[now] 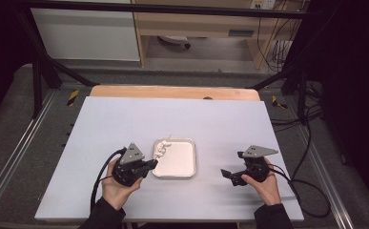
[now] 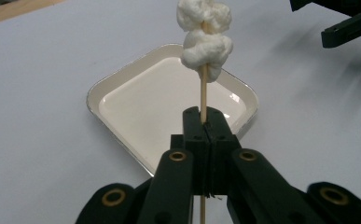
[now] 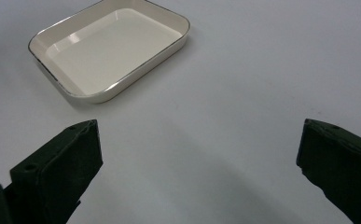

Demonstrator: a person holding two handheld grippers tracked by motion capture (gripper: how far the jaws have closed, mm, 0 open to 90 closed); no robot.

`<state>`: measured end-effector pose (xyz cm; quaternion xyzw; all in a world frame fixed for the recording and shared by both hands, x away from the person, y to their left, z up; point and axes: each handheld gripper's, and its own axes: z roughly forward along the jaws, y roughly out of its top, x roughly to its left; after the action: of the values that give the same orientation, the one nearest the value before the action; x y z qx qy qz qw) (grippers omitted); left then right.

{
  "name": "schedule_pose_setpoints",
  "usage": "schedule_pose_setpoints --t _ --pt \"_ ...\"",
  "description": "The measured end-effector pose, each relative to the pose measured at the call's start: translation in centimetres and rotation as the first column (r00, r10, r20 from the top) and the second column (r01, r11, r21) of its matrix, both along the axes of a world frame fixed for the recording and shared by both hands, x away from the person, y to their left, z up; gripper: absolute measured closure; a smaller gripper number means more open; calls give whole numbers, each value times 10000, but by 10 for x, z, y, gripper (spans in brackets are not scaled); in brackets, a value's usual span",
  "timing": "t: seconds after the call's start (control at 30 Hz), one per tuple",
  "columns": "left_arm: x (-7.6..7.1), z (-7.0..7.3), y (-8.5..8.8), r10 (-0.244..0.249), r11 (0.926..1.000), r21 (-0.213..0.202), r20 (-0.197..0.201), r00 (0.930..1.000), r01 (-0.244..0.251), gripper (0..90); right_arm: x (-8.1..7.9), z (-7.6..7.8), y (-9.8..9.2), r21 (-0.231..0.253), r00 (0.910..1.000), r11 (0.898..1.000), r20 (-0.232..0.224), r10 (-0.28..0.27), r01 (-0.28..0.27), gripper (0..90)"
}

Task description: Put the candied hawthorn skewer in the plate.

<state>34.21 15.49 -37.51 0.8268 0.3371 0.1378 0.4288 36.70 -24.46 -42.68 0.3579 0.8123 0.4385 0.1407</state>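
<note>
A thin wooden skewer (image 2: 204, 95) is clamped between the closed jaws of the left gripper (image 2: 204, 122); white marshmallows (image 2: 204, 38) are threaded on its far end, held just above the cream tray (image 2: 122, 77) ahead of that gripper; the right gripper (image 3: 199, 154) is spread wide and holds nothing, the tray lying ahead of it to its left; threading appears done; judged left: the skewer has yet to be laid in the tray and released.

The right gripper (image 3: 199, 163) has its two black jaws wide apart, one at the lower left and one at the lower right, and nothing is between them. Under them is the bare pale table (image 3: 262, 70). Farther away, at the upper left, a cream tray (image 3: 178, 39) with a thin dark rim lies flat on the table, and it is empty.
</note>
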Motion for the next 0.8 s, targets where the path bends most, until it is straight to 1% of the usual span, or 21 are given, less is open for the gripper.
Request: schedule_pose_setpoints --t 0.13,0.2,0.33,0.4,0.47,0.67,0.7,0.8 --pt "9 3 0 124 9999 85 -187 9997 -123 890 -1 -4 -3 -210 9999 9998 -105 -35 32 5" --pt "13 5 0 159 9998 138 -280 9995 -155 890 -3 -6 -4 -177 9998 9998 -202 -61 57 5" --pt "21 5 -5 172 9994 309 -521 9985 -156 890 -5 -8 -8 -136 9998 9999 -190 -78 75 5" --pt "26 5 -8 173 9991 391 -662 9977 -148 890 -6 -9 -10 -217 9997 9997 -200 -123 118 5" --pt "30 4 -13 176 9989 459 -878 9960 -136 890 -7 -10 -12 -126 9996 9998 -232 -147 144 5" --pt "47 -4 -29 267 9963 843 -1399 9898 -149 889 -11 -13 -20 -72 9994 9997 -272 -222 220 5" --pt "50 -5 -32 304 9961 869 -1518 9879 -173 889 -11 -13 -21 -111 9993 9996 -276 -246 243 5" --pt "56 -11 -41 366 9936 1114 -1751 9839 -171 890 -11 -13 -24 -37 9993 9996 -256 -278 277 5"
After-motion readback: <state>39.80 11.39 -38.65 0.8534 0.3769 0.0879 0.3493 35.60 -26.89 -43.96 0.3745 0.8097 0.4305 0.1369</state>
